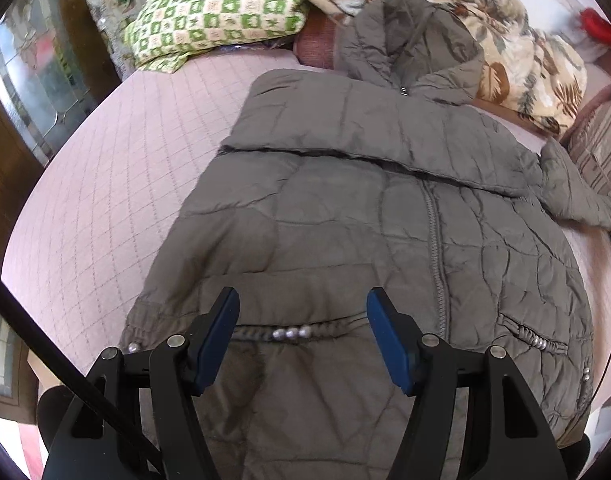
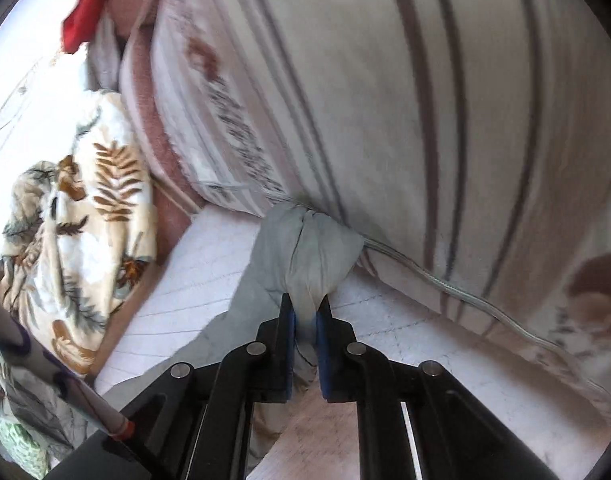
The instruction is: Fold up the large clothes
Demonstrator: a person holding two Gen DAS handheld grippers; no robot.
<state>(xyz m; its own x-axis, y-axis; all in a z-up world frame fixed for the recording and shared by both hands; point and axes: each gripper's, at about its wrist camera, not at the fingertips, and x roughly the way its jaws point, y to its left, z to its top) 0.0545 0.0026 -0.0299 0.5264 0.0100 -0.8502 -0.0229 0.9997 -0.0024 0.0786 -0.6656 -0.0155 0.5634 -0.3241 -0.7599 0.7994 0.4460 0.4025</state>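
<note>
A grey-brown quilted jacket lies front-up on the pink quilted bed, zipper closed, hood toward the far end. One sleeve is folded across the chest; the other sleeve trails off to the right. My left gripper hovers open above the lower front, over a pocket with silver studs, nothing between its fingers. In the right wrist view my right gripper is shut on the grey sleeve cuff, which bunches ahead of the blue pads against a striped cushion.
A green checked pillow and a leaf-print blanket lie at the head of the bed. A red item sits behind the striped cushion. A clear cable runs along the cushion's base. A window and wooden frame stand left.
</note>
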